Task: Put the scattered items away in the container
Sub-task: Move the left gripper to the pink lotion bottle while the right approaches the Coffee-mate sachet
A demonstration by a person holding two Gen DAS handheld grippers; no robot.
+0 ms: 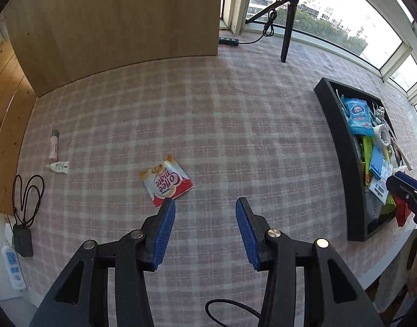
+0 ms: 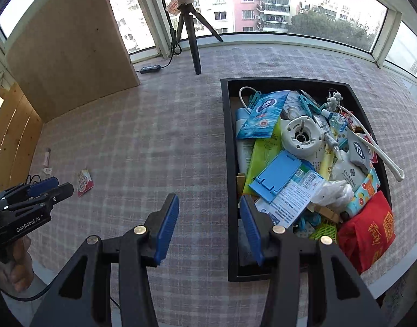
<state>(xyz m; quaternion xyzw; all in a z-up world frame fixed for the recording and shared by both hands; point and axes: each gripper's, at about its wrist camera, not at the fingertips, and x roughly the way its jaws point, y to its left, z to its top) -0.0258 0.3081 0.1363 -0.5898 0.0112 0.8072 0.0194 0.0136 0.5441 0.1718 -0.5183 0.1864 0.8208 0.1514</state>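
A red and white Coffee mate sachet (image 1: 166, 181) lies flat on the checked cloth, just beyond the left fingertip of my left gripper (image 1: 205, 201), which stands open and empty. Farther left lie a pink tube (image 1: 53, 147) and a small white tube (image 1: 59, 167). The black tray (image 1: 342, 158) at the right is heaped with several packets and small items. My right gripper (image 2: 209, 198) is open and empty, straddling the left rim of that tray (image 2: 230, 163). The right wrist view also shows the sachet (image 2: 84, 182) and the left gripper (image 2: 55, 186) beside it.
A wooden board (image 1: 113, 21) stands at the back left. A tripod (image 1: 286, 41) with a cable stands by the window. A black adapter (image 1: 23, 239) and a white power strip (image 1: 13, 267) sit at the table's left edge. A hand (image 2: 17, 269) holds the left gripper.
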